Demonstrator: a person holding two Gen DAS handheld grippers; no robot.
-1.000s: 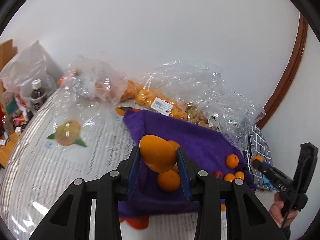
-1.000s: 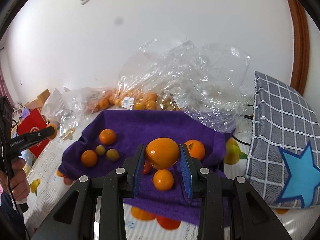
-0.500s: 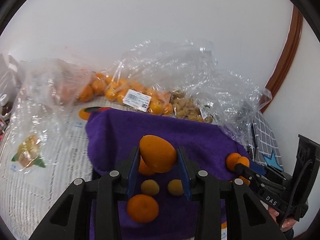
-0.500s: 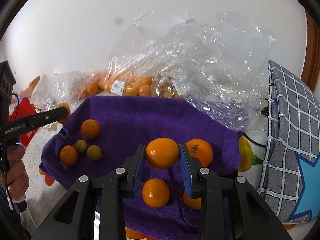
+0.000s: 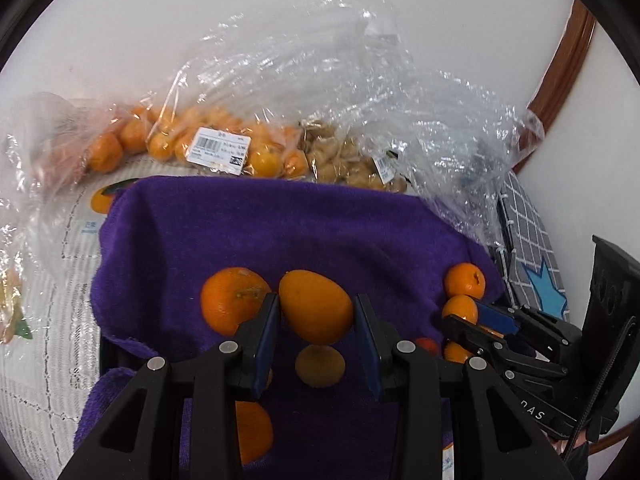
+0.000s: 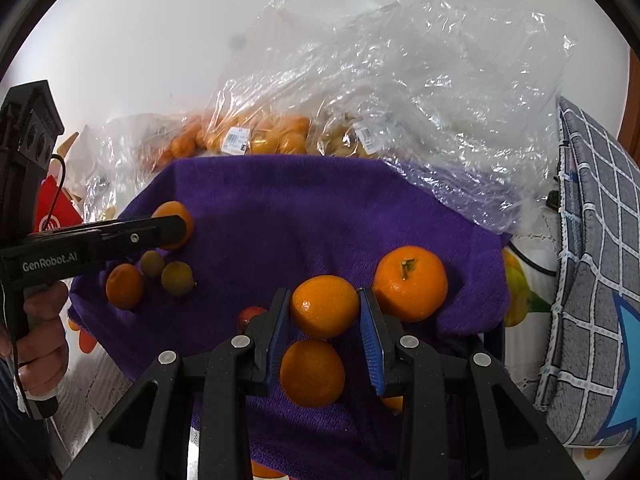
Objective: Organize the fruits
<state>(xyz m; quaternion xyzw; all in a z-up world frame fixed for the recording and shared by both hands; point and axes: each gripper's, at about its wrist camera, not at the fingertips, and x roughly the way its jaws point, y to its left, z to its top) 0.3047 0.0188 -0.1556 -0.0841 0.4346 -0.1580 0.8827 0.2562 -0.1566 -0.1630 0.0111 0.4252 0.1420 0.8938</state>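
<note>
The left gripper (image 5: 316, 320) is clamped on an oval orange (image 5: 316, 306), held above the purple towel (image 5: 280, 232), just beside a round orange (image 5: 232, 300) lying there. The right gripper (image 6: 324, 320) likewise pinches a small orange (image 6: 324, 306), over the same towel, with a stemmed orange (image 6: 410, 282) just to its right. Clear plastic bags of fruit (image 6: 256, 140) lie behind the towel, and a checked grey bag (image 6: 592, 264) stands at the right.

White lettering "GenRobot.AI" ran along the black body of the left gripper (image 6: 100, 240). The right gripper (image 5: 520, 344) showed partial letters "DAS". Barcode labels (image 5: 218, 151) on the fruit bags were unreadable.
</note>
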